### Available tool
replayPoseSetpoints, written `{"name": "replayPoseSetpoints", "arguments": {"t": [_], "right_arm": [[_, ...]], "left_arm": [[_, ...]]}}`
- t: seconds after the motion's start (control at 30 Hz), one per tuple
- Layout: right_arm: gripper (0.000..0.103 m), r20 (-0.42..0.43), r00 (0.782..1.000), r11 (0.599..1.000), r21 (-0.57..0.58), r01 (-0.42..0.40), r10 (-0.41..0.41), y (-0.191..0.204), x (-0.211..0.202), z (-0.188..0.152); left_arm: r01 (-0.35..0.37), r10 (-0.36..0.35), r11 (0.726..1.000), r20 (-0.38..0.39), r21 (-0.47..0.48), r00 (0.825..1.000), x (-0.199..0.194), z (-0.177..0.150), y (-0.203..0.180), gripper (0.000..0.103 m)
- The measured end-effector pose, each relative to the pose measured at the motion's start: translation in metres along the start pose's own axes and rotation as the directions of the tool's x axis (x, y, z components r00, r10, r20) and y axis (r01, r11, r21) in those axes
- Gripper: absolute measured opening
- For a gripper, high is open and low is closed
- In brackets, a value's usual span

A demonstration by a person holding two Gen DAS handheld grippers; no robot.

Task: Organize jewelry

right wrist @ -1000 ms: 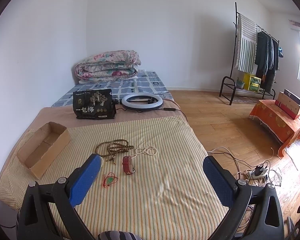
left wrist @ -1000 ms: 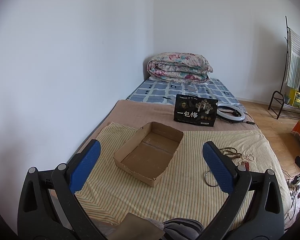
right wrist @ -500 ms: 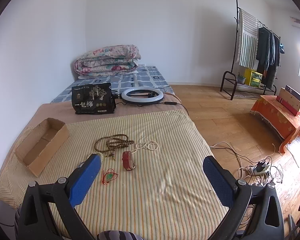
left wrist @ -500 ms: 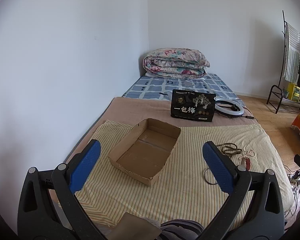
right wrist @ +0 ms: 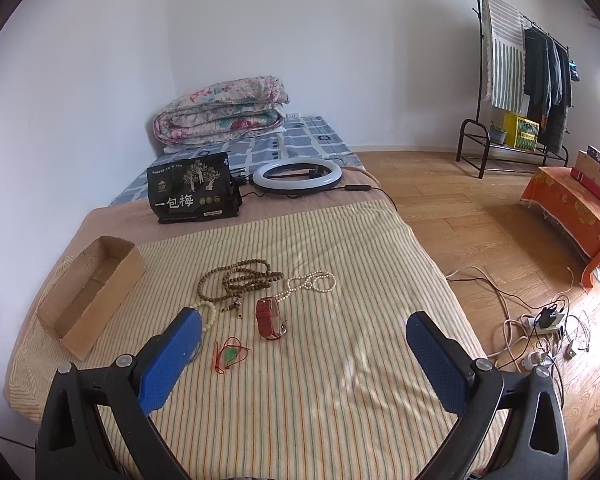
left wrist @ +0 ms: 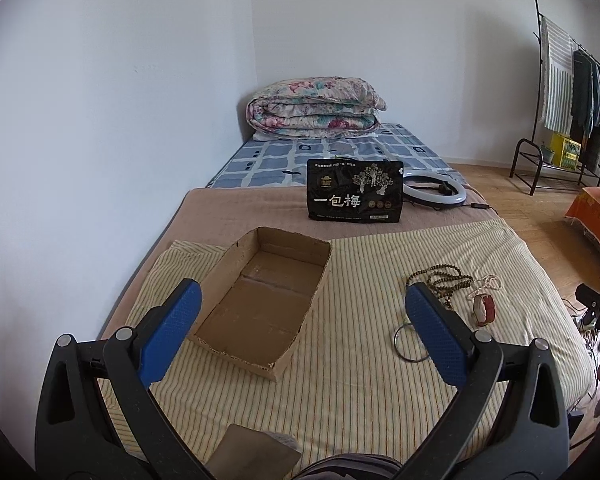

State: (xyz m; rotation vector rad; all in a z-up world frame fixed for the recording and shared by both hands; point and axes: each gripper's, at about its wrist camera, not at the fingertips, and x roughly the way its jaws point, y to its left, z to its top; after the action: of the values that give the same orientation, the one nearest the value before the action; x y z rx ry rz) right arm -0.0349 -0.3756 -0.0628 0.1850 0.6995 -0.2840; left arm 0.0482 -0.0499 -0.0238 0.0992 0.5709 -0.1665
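Observation:
An open, empty cardboard box (left wrist: 260,300) (right wrist: 88,292) lies on the striped cloth at the left. To its right lie a brown bead necklace (right wrist: 240,278) (left wrist: 444,280), a white pearl string (right wrist: 312,282), a red watch (right wrist: 270,318) (left wrist: 484,309), a red-corded green pendant (right wrist: 230,356), a pale bead bracelet (right wrist: 208,312) and a thin metal bangle (left wrist: 410,342). My left gripper (left wrist: 304,334) is open above the box's near end. My right gripper (right wrist: 304,356) is open, held above the cloth just short of the watch and pendant.
A black snack bag (right wrist: 192,190) and a ring light (right wrist: 298,176) sit further back on the bed, with a folded quilt (right wrist: 220,110) by the wall. A clothes rack (right wrist: 520,80), an orange-draped stand (right wrist: 572,204) and floor cables (right wrist: 540,328) are at the right.
Both grippers have moved forward and lower toward the bed; the box and jewelry appear larger. Nothing was grasped and the jaws stayed open.

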Motion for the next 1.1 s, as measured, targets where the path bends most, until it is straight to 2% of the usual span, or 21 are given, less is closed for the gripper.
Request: {"name": "replayPoseSetpoints", "arguments": {"t": [0.23, 0.3, 0.43, 0.53, 0.73, 0.93, 1.1], "right_arm": [[0.103, -0.079, 0.996, 0.999, 0.024, -0.048, 0.05, 0.004, 0.039, 0.003], [0.103, -0.098, 0.994, 0.998, 0.029, -0.048, 0.05, 0.006, 0.047, 0.006], [0.103, -0.129, 0.988, 0.997, 0.018, -0.078, 0.079, 0.012, 0.063, 0.014], [0.103, -0.146, 0.988, 0.998, -0.018, -0.055, 0.052, 0.018, 0.078, 0.017], [0.103, -0.199, 0.98, 0.996, -0.08, -0.033, 0.017, 0.027, 0.109, 0.016], [0.103, -0.23, 0.973, 0.995, -0.097, -0.038, 0.014, 0.022, 0.139, 0.008], [0.103, -0.251, 0.967, 0.991, -0.108, -0.08, 0.05, 0.015, 0.157, -0.003]], "left_arm": [[0.056, -0.055, 0.998, -0.029, 0.036, 0.998, 0.045, 0.019, -0.008, 0.103], [0.049, -0.048, 0.998, -0.037, 0.043, 0.998, 0.059, 0.026, -0.009, 0.103], [0.085, -0.079, 0.994, -0.081, 0.067, 0.994, 0.084, 0.037, -0.014, 0.103], [0.108, -0.098, 0.991, -0.122, 0.081, 0.988, 0.101, 0.041, -0.02, 0.103], [0.167, -0.143, 0.98, -0.208, 0.104, 0.968, 0.125, 0.036, -0.043, 0.103], [0.224, -0.186, 0.969, -0.292, 0.104, 0.938, 0.143, 0.027, -0.064, 0.103], [0.228, -0.202, 0.973, -0.329, 0.04, 0.922, 0.16, 0.003, -0.068, 0.103]]}}
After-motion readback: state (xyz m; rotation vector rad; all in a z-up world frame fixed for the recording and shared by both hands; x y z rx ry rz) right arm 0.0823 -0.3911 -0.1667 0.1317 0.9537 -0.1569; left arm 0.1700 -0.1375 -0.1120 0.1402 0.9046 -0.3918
